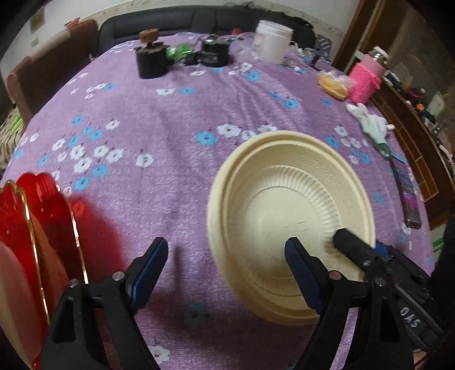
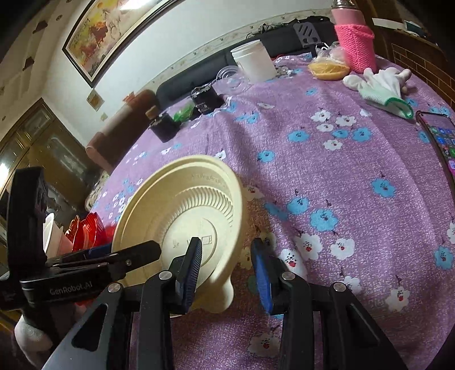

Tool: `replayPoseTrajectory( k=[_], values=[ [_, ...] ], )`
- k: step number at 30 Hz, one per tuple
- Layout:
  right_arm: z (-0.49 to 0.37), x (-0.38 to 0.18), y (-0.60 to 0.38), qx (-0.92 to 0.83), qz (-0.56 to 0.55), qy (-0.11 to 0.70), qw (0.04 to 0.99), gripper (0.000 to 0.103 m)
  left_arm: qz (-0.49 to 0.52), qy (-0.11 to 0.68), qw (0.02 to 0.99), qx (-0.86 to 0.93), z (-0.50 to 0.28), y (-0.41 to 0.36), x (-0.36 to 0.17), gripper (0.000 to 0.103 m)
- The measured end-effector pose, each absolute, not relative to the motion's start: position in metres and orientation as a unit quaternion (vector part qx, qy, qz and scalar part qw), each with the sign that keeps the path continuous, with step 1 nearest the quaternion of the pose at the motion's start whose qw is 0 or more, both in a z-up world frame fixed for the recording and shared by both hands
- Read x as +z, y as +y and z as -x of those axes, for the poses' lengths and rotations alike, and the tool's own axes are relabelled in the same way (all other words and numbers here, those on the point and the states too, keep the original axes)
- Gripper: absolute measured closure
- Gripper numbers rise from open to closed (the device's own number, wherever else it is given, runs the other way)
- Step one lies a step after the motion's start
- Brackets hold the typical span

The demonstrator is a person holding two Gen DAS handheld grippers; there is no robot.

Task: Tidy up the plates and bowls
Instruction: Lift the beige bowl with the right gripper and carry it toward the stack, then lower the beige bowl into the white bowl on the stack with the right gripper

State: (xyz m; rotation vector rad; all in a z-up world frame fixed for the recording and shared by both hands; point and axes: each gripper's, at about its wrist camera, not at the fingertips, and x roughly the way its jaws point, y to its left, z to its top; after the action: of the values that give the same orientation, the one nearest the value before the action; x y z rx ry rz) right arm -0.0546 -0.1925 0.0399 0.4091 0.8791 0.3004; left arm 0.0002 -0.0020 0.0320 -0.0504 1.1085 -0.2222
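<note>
A cream plastic plate stack stands tilted above the purple flowered tablecloth; it also shows in the right wrist view. My right gripper is open, its jaws on either side of the plate's near rim. My left gripper is open, with its right finger in front of the plate's face. Red scalloped plates stand upright at the left edge, and show in the right wrist view.
At the far side stand a white tub, two black jars, and a pink knit-covered bottle. A white glove and a phone lie at the right. A dark sofa lies beyond.
</note>
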Motion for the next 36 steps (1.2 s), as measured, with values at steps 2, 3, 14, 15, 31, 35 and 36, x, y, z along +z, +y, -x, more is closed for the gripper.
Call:
replayPoseTrajectory(
  k=[2,3,14,15,31,35,36],
  values=[
    [0.054,0.039,-0.190,0.144,-0.191,0.424,0.873,0.064,0.023,0.529,0.841,-0.114,0.000,-0.005,0.030,0.037],
    [0.054,0.039,-0.190,0.144,-0.190,0.425,0.874,0.064,0.018,0.531,0.839,-0.118,0.001,-0.007,0.029,0.056],
    [0.056,0.040,-0.186,0.142,-0.172,0.418,0.881,0.082,-0.031,0.496,0.859,-0.121,0.019,-0.022,0.038,0.081],
    [0.058,0.041,-0.186,0.143,-0.171,0.415,0.882,0.082,-0.032,0.492,0.862,-0.118,0.022,-0.022,0.041,0.081],
    [0.079,0.064,-0.172,0.200,-0.173,0.363,0.893,0.084,-0.055,0.450,0.888,-0.079,0.059,-0.006,0.074,0.081],
    [0.084,0.069,-0.163,0.207,-0.171,0.363,0.892,0.084,-0.055,0.445,0.890,-0.075,0.068,0.001,0.080,0.081],
    [0.087,0.070,-0.161,0.208,-0.173,0.363,0.892,0.084,-0.055,0.442,0.892,-0.074,0.072,0.003,0.083,0.081]
  ],
)
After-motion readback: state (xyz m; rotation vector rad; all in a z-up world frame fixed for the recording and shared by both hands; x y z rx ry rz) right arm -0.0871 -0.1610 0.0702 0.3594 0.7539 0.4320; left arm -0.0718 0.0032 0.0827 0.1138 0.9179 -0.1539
